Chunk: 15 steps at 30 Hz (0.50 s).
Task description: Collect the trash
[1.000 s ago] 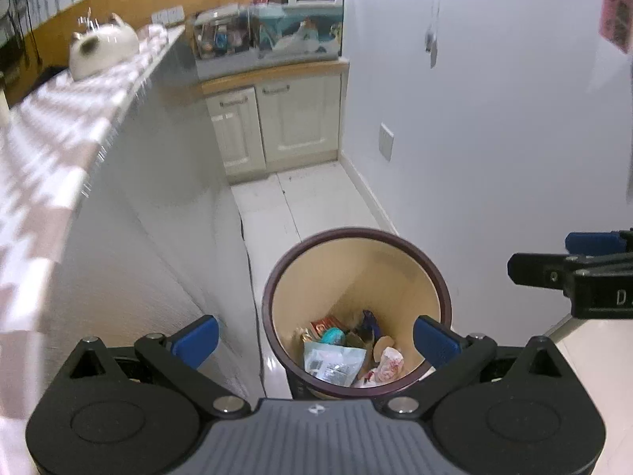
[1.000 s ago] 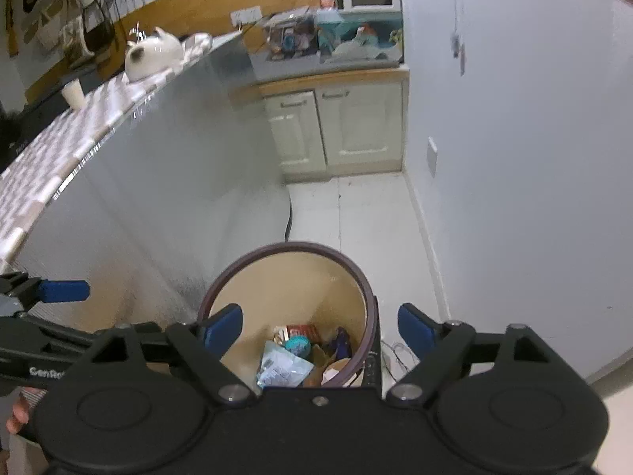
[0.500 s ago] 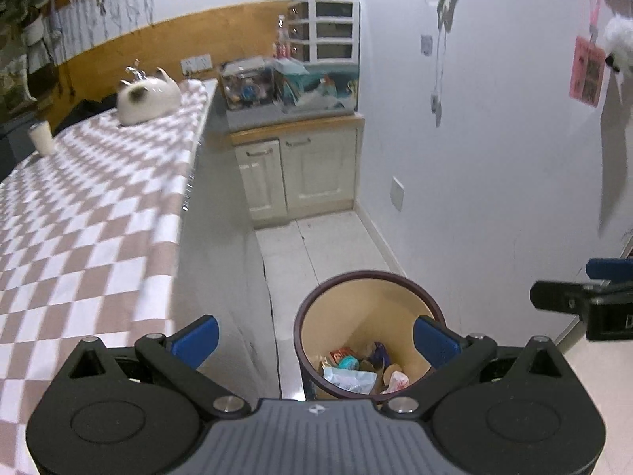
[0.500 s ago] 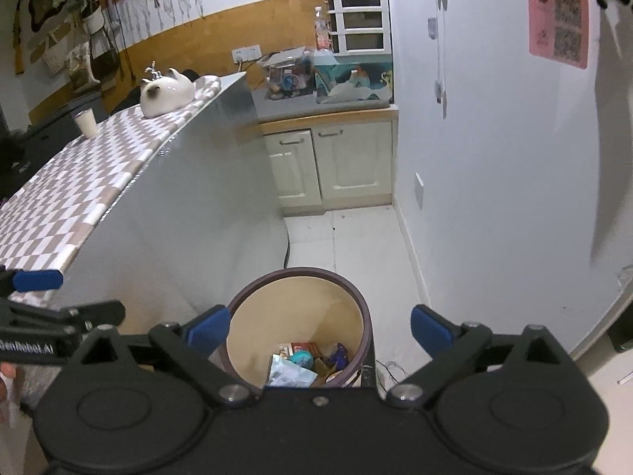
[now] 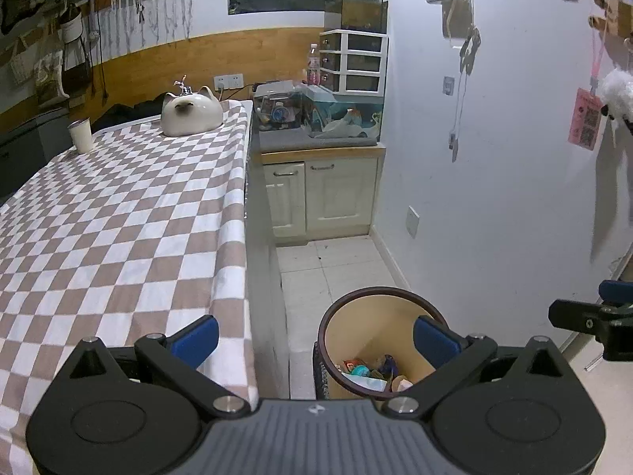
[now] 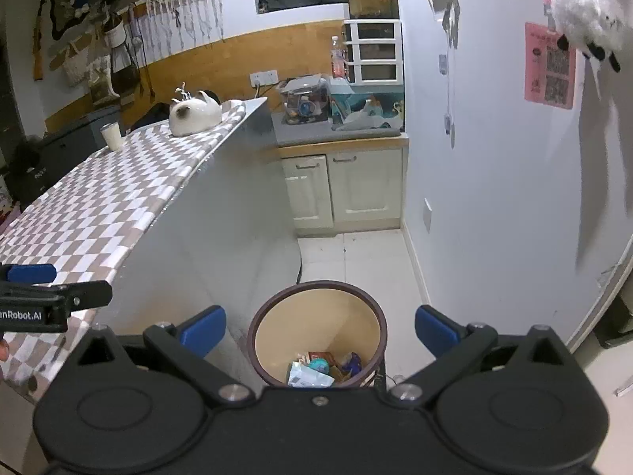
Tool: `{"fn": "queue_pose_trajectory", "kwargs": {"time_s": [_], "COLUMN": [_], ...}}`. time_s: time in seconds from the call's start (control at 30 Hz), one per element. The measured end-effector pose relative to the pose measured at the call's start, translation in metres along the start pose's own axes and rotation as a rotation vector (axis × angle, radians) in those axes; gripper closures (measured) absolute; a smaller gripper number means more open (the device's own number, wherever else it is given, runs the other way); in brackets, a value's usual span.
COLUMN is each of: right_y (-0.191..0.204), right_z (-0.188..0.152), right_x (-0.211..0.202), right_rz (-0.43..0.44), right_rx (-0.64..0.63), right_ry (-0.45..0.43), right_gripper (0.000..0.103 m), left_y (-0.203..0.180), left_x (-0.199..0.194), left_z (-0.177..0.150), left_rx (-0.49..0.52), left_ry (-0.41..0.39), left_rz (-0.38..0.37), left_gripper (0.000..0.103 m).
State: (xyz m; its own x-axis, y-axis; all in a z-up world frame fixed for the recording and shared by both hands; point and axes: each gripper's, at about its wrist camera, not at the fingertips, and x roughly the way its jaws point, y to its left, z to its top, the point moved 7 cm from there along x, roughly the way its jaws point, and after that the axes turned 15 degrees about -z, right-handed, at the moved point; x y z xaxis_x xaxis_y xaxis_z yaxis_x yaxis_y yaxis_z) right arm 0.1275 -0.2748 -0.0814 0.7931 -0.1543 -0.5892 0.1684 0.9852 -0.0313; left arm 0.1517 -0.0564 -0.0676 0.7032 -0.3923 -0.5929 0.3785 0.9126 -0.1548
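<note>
The left tongs stand with their blue-padded fingers wide apart and nothing between them. One pad sits over the edge of the checked worktop, the other over the far rim of the waste bin. The right tongs are likewise spread to their widest, their jaws having just been opening, and they too hold nothing; the gap between their pads frames the bin's mouth almost squarely. Each pair of tongs shows at the edge of the other's view, side by side and apart, both angled downward.

The bin stands on the pale tiled floor, below and just ahead of both tongs, close against the grey side panel of the worktop. It is round, with a dark brown rim and a cream inner wall. The trash lies at its bottom: a white wrapper, a teal piece, a red packet and something dark blue, heaped together. In the left view the same heap is half hidden behind the tongs' body.

The worktop carries a brown-and-white checked cloth. At its far end rest a white cat-shaped ceramic piece and, well apart from it, a white cup. Beyond stands a cream cabinet with clear boxes on top and a small drawer unit behind them. A pink card hangs on the right-hand wall beside a white fluffy toy.
</note>
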Motion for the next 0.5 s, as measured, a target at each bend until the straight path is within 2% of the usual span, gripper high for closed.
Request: {"fn": "queue_pose_trajectory", "kwargs": {"time_s": [0.5], "right_y": [0.017], "right_z": [-0.012], "right_x": [-0.038], "right_rz": [-0.029], "right_rx": [-0.023], "right_ry": [-0.034], "right_gripper": [0.000], "left_y": [0.015], "left_x": [-0.034], "left_z": [-0.032], "left_rx": [-0.045], "left_ry": [0.003], "left_rz": [0.022], "left_gripper": [0.000]}}
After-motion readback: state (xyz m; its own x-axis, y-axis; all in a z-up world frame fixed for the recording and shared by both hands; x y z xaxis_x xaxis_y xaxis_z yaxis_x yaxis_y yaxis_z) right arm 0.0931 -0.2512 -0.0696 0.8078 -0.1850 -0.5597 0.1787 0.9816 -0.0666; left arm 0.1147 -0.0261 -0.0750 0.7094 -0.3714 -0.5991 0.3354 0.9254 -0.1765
